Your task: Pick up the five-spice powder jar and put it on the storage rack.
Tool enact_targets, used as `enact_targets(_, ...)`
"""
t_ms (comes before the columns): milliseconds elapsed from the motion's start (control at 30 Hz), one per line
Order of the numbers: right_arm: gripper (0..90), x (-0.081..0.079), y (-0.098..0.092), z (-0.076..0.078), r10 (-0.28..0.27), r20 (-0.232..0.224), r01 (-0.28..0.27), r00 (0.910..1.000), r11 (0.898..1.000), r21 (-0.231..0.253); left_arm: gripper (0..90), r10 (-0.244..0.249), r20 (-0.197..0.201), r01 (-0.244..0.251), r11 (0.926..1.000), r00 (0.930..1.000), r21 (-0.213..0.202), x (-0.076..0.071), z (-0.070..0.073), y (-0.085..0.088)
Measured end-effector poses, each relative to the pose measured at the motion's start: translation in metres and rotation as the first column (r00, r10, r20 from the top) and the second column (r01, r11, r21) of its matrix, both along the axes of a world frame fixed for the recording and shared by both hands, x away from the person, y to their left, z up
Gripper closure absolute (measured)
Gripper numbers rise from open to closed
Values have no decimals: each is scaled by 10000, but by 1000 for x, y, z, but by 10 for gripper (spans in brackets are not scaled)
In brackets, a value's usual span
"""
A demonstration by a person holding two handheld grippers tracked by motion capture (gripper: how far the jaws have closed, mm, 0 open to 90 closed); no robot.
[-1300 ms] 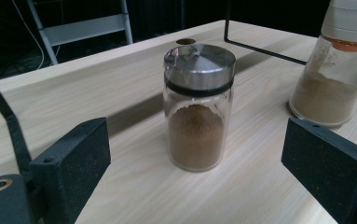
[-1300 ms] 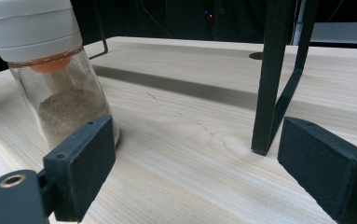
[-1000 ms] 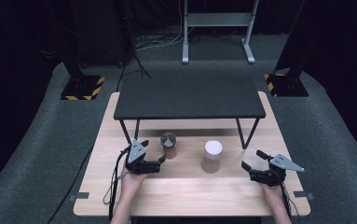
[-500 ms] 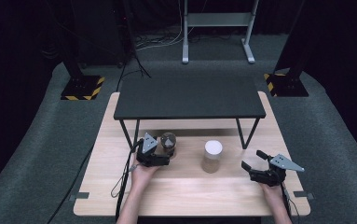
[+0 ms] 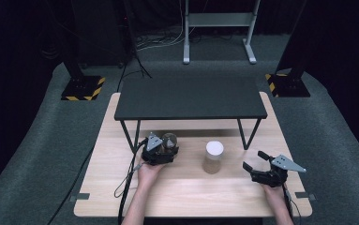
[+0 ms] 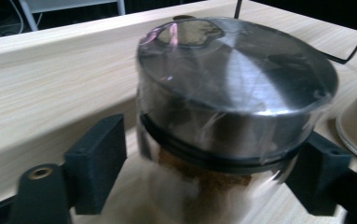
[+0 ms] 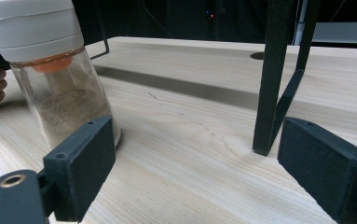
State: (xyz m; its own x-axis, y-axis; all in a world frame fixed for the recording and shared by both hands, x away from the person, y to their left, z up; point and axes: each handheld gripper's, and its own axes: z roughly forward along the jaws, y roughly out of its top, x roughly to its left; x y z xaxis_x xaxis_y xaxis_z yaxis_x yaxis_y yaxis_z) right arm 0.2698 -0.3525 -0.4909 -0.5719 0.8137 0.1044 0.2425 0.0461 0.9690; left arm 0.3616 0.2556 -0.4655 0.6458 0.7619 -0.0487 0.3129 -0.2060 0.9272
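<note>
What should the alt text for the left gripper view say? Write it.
A glass jar with a shiny metal lid sits between the left gripper and its two black jaws, which have just been closing on it, on a light wooden table.

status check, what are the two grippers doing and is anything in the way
Left gripper jaws just closed around the steel-lidded jar. Right gripper open, idle on the table. White-lidded jar stands between them, apart.

Dark lab: rig stands (image 5: pixel 81 86), cables (image 5: pixel 153 42).
</note>
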Motion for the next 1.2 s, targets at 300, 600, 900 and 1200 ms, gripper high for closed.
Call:
enact_targets(300,98,0,0,0,2,-2,-2,10000,10000,7,308,-43,89,41,9997,10000,257,-3,4,-3)
enact_targets(600,98,0,0,0,-6,5,6,10000,10000,3,309,-356,67,354,9989,9993,301,-10,9,-2)
enact_targets(900,98,0,0,0,-11,3,11,10000,10000,6,309,-697,456,688,9974,9965,216,-24,24,3)
enact_targets(1200,98,0,0,0,-24,14,24,10000,10000,-8,309,-819,1007,823,9966,9915,5,-37,50,10)
